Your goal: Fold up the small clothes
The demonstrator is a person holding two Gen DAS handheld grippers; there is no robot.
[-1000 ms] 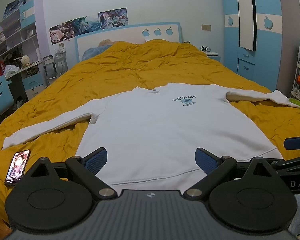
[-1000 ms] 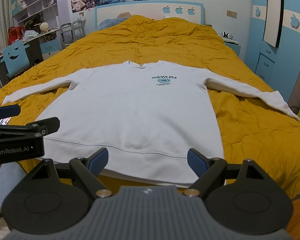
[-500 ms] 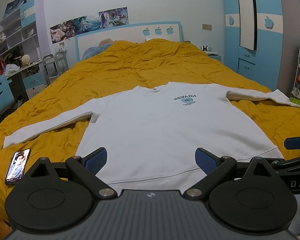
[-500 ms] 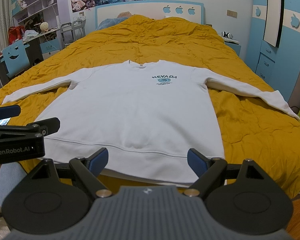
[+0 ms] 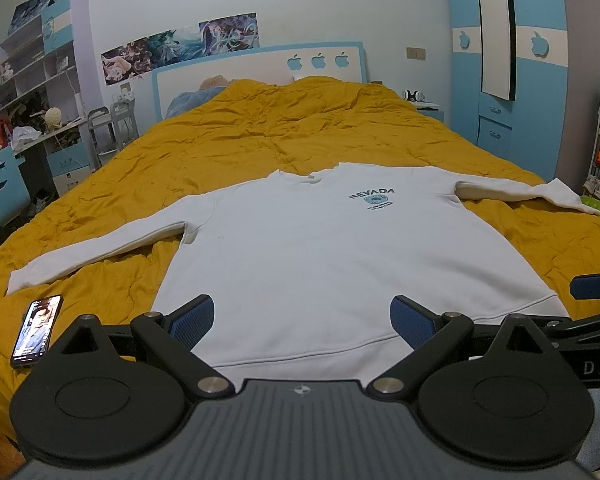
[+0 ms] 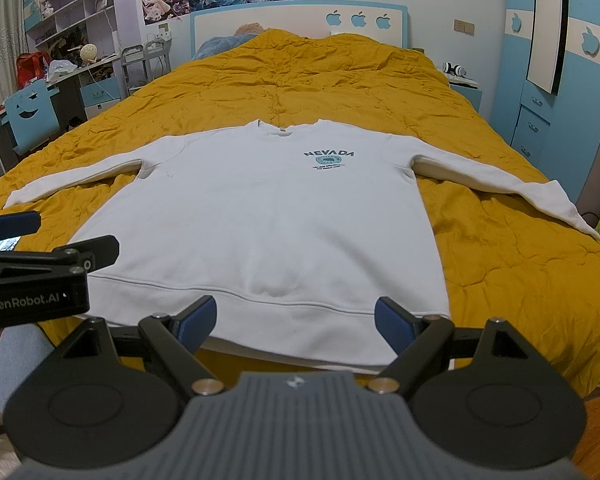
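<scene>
A white long-sleeved sweatshirt (image 5: 320, 248) (image 6: 260, 220) with a blue NEVADA print lies flat, front up, on a mustard-yellow bed quilt (image 5: 280, 132) (image 6: 300, 76), both sleeves spread out sideways and its hem toward me. My left gripper (image 5: 302, 322) hangs open just in front of the hem, nothing between its blue pads. My right gripper (image 6: 294, 324) is also open and empty, over the hem's right half. Each gripper shows at the edge of the other's view: the right one (image 5: 596, 300) and the left one (image 6: 40, 240).
A phone (image 5: 36, 330) with its screen lit lies on the quilt by the left sleeve's cuff. Left of the bed stand a desk, shelves and a blue chair (image 6: 32, 116). A blue wardrobe (image 6: 560, 80) and a nightstand stand on the right. A green object (image 5: 598, 210) sits past the right cuff.
</scene>
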